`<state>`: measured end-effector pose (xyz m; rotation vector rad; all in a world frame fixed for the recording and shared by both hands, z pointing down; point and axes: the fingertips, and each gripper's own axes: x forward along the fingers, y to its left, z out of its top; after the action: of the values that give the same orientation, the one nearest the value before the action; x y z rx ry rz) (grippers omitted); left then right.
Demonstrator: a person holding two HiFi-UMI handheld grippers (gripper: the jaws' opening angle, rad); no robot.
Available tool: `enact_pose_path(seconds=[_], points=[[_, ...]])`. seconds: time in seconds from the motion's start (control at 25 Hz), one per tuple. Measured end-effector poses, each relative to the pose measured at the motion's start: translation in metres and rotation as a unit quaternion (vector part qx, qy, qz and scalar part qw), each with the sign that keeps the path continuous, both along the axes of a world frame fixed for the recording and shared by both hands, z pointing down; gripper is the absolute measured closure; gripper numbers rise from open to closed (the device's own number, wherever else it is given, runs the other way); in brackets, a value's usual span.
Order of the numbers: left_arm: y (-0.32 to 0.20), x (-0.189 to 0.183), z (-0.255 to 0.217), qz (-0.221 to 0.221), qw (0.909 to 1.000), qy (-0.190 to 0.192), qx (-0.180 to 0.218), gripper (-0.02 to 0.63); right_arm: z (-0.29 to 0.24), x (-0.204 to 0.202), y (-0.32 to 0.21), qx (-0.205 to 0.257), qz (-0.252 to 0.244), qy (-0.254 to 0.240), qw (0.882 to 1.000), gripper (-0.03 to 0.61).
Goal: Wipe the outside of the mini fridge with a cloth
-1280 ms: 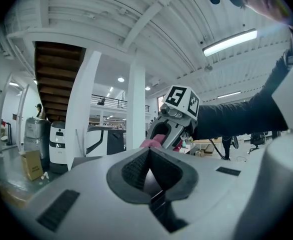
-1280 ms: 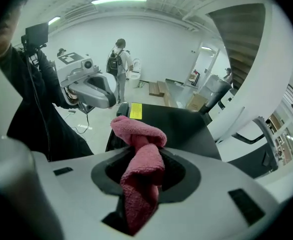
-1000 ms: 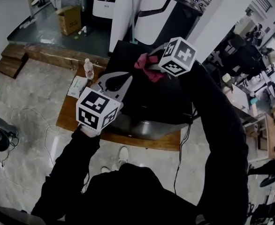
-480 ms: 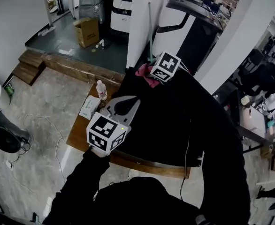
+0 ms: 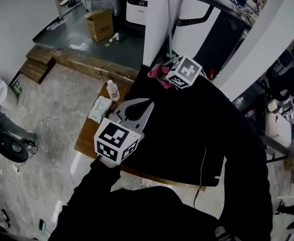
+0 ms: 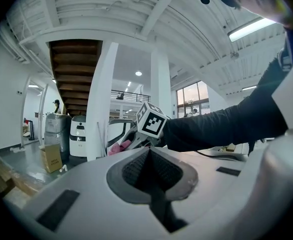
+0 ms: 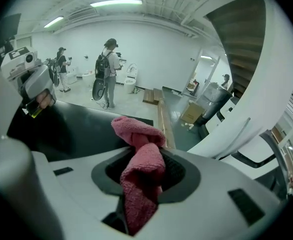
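The mini fridge [image 5: 179, 134] is a black box seen from above, and its flat top [image 7: 71, 129] fills the middle of the head view. My right gripper [image 5: 169, 74] is at the top's far left corner, shut on a pink cloth [image 5: 158, 71]. In the right gripper view the cloth [image 7: 142, 166] is bunched between the jaws and hangs over the black top. My left gripper [image 5: 146, 104] hovers by the fridge's left edge, shut and holding nothing. The left gripper view shows its pads [image 6: 136, 169] pressed together, with the right gripper's marker cube [image 6: 151, 120] and the cloth [image 6: 117, 146] beyond them.
The fridge stands on a low wooden platform [image 5: 87, 137] that also carries a water bottle [image 5: 113, 90] and a white pack [image 5: 100, 108]. A cable [image 5: 203, 164] trails over the fridge. A cardboard box [image 5: 101, 24] and white appliances stand behind. A fan [image 5: 9, 147] is at left. People [image 7: 108, 66] stand far off.
The head view has swung, so the fridge sits lower and more central. My right gripper, with the cloth, has shifted toward the top's far left corner. The left gripper stays shut beside the left edge.
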<state>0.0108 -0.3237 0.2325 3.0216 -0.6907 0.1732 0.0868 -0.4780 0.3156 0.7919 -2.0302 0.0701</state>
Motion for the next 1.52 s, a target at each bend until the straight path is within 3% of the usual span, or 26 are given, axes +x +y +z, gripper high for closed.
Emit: enact_pose_path(seconds=[0.2,1.08,1.28,1.52], points=[[0.001,-0.014,0.001,0.019,0.9998,0.004,0.008,0.607,0.003,-0.021,0.020,0.010,-0.005,0.003,1.000,0.454],[0.044,-0.136,0.002,0.129,0.9913,0.025,-0.003,0.607,0.006,-0.186,0.197,-0.059,0.000,0.043,0.997,0.454],[0.071,-0.150,0.004,0.147,0.9887,0.027,-0.003,0.607,0.005,-0.202,0.227,-0.047,0.012,0.059,0.997,0.456],[0.088,-0.163,0.011,0.156,0.9874,0.026,-0.002,0.607,0.007,-0.211,0.244,-0.045,0.028,0.044,0.998,0.453]])
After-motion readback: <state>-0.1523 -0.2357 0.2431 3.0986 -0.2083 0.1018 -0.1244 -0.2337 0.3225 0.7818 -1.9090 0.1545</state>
